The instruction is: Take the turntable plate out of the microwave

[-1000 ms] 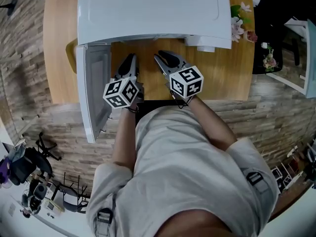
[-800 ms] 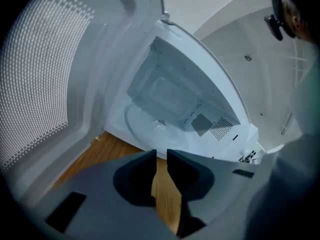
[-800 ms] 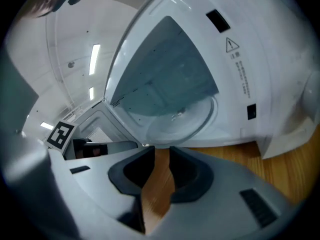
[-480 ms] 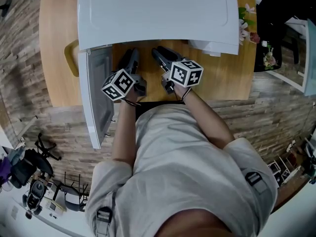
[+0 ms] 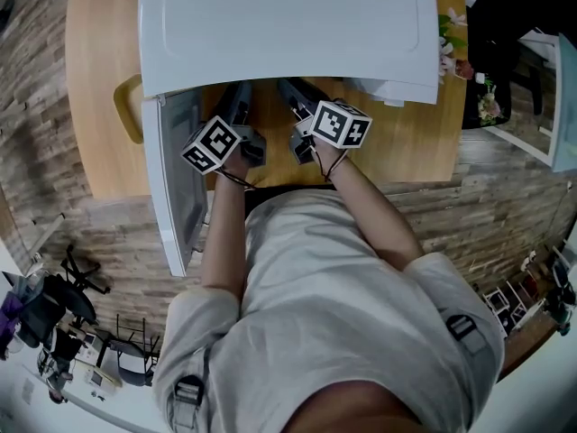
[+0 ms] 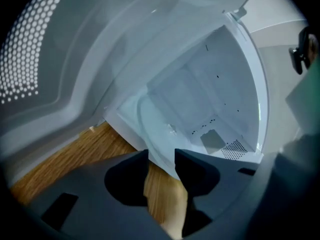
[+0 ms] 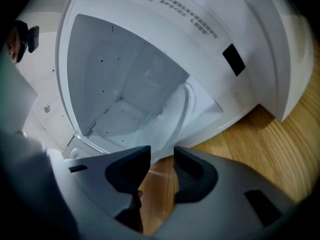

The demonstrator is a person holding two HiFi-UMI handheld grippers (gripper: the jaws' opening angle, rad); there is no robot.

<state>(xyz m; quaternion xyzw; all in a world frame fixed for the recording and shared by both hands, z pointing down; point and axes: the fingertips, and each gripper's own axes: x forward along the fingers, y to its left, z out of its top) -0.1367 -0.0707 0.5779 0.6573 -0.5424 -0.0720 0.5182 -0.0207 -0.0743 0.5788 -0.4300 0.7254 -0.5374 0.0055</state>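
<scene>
Both arms out front, left gripper (image 6: 161,156) and right gripper (image 7: 161,154) side by side, jaws just been opening, both empty.

The right gripper (image 7: 161,153), jaws just opened with nothing between, is pointed at the turntable plate (image 7: 162,115) inside the microwave (image 7: 175,14).

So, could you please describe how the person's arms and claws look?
The left claw and right claw are dark grey moulded plastic with blunt, hollowed jaws; both have just been opening, nothing between them. Each carries a white cube with black square markers: left cube, right cube. The person wears a light grey short-sleeved shirt.
</scene>
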